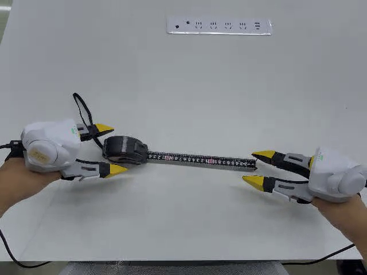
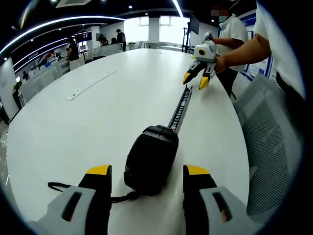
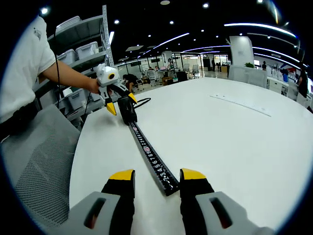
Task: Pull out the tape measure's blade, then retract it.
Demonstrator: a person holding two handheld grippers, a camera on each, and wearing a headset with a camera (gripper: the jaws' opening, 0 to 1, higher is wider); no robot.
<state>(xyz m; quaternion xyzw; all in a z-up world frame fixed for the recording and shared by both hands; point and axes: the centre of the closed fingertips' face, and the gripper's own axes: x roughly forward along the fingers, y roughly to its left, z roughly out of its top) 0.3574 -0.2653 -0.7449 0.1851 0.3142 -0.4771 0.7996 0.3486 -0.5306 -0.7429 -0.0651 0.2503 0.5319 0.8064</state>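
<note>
A black tape measure [image 1: 124, 150] lies on the white table [image 1: 189, 86], its blade [image 1: 200, 160] drawn out to the right. My left gripper [image 1: 109, 149] stands open with its yellow tips on either side of the case's left end, not closed on it. In the left gripper view the case [image 2: 150, 159] sits just beyond the open jaws. My right gripper [image 1: 257, 168] is open around the blade's end. The right gripper view has the blade's tip [image 3: 167, 185] lying between the jaws, untouched. A black wrist strap [image 1: 83, 112] loops from the case.
A white power strip [image 1: 218, 26] lies flat at the far side of the table. A mesh office chair [image 2: 274, 147] stands beside the table edge. Black cables [image 1: 17, 258] trail off the near edge. The table's near edge runs just below both hands.
</note>
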